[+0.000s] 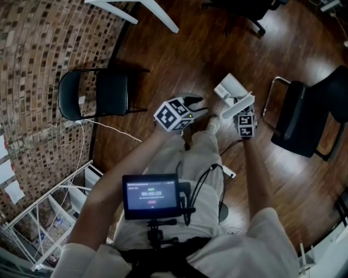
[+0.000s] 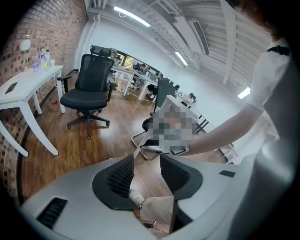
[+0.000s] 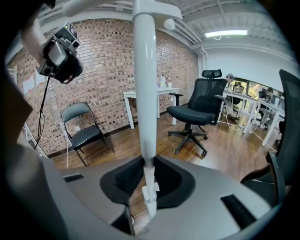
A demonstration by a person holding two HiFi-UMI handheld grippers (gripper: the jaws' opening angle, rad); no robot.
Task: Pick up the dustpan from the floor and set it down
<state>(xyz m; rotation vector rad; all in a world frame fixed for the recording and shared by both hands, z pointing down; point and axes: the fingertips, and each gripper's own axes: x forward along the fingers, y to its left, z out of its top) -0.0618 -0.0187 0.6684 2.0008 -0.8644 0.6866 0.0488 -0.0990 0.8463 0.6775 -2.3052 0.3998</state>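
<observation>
The white long-handled dustpan (image 1: 230, 87) is in front of my feet over the wooden floor; whether its pan touches the floor I cannot tell. Its handle (image 1: 240, 105) runs back to my right gripper (image 1: 243, 112), which is shut on it. In the right gripper view the white handle (image 3: 144, 84) rises straight up from between the pads of that gripper (image 3: 149, 180). My left gripper (image 1: 194, 102) hovers to the left of the dustpan, apart from it. Its jaws stand open in the left gripper view (image 2: 146, 176), with only a trouser leg and a shoe behind the gap.
A black folding chair (image 1: 95, 93) stands by the brick wall (image 1: 32, 65) at the left. A black office chair (image 1: 307, 117) is close at the right. White table legs (image 1: 157, 13) are at the top, a white wire rack (image 1: 49, 217) at the lower left.
</observation>
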